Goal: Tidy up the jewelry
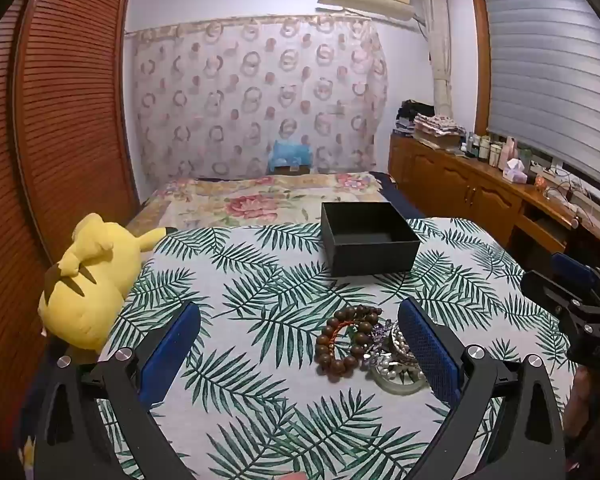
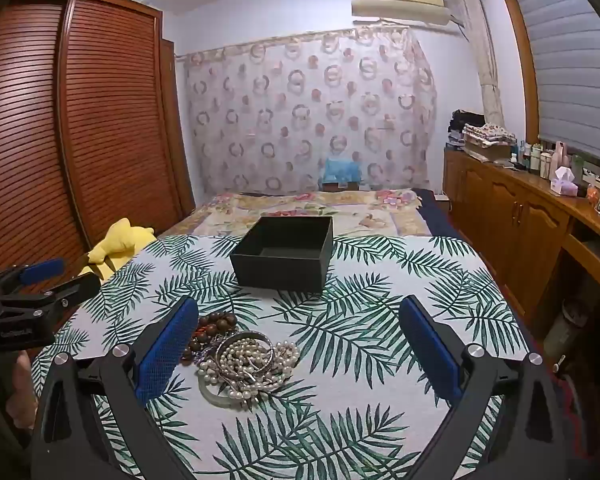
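Observation:
A pile of jewelry lies on the palm-leaf cloth: a brown wooden bead bracelet (image 1: 342,342), a pearl necklace (image 2: 248,362), silver bangles, a pale green bangle (image 1: 400,384) and a small purple piece. An open, empty black box (image 1: 368,238) stands behind it; it also shows in the right wrist view (image 2: 286,254). My left gripper (image 1: 300,354) is open above the cloth, the pile just inside its right finger. My right gripper (image 2: 300,354) is open, the pile by its left finger. Each gripper shows at the edge of the other's view.
A yellow plush toy (image 1: 88,280) lies at the table's left edge. A bed with a floral cover (image 1: 260,196) is behind the table. A wooden sideboard (image 2: 520,216) with bottles runs along the right wall, and a louvred wardrobe (image 2: 80,120) stands on the left.

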### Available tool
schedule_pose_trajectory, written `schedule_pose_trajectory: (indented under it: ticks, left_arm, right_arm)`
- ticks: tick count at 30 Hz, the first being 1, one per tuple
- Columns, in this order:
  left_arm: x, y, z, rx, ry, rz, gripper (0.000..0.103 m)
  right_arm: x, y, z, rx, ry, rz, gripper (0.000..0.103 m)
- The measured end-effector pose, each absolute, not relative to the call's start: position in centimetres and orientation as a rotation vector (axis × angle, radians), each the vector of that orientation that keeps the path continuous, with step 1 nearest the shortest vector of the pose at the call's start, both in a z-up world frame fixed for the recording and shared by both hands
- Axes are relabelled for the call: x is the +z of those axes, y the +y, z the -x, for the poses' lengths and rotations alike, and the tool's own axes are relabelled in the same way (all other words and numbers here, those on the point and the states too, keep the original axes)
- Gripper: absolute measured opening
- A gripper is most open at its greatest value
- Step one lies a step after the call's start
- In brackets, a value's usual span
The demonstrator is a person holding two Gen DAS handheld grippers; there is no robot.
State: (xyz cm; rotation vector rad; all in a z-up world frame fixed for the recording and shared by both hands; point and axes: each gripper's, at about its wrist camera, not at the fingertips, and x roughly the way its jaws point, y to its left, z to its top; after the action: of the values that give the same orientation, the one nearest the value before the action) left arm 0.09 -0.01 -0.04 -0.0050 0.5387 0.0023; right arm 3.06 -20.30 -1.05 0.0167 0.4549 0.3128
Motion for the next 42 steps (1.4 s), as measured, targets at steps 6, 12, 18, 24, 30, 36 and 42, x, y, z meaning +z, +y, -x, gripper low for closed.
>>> schedule_pose_trajectory:
  ticks: [6, 12, 18, 24, 30, 36, 42]
  left_arm:
    - [0.0, 0.0, 0.0, 0.003, 0.521, 0.001, 0.096]
    - [0.0, 0.0, 0.0, 0.005, 0.521, -0.001, 0.096]
    - [0.0, 0.0, 0.0, 0.003, 0.518, 0.0, 0.096]
    - [0.0, 0.1, -0.1, 0.004, 0.515, 0.004, 0.096]
    - [0.0, 0.0, 0.1, 0.003, 0.513, 0.003, 0.096]
    - [0.8, 0.2, -0.1, 0.006, 0.507, 0.005, 0.096]
    - [1.0, 0.3, 0.1, 0.005, 0.504, 0.007, 0.096]
  right_arm:
    - [-1.0, -20.3, -3.1, 0.312, 0.452, -0.015, 0.101]
    - [-1.0, -20.2, -3.1, 0.311, 0.452, -0.011, 0.101]
    - [-1.1, -20.3, -3.1, 0.309, 0.452, -0.012, 0.101]
    - [-1.0, -20.3, -3.1, 0.309, 0.453, -0.012, 0.101]
    - [-1.0, -20.3, -3.1, 0.309, 0.451, -0.011, 0.101]
    - [-1.2, -20.3, -3.1, 0.309, 0.45, -0.011, 0.101]
    - [-1.1, -20.2, -3.1, 0.308, 0.446, -0.01, 0.101]
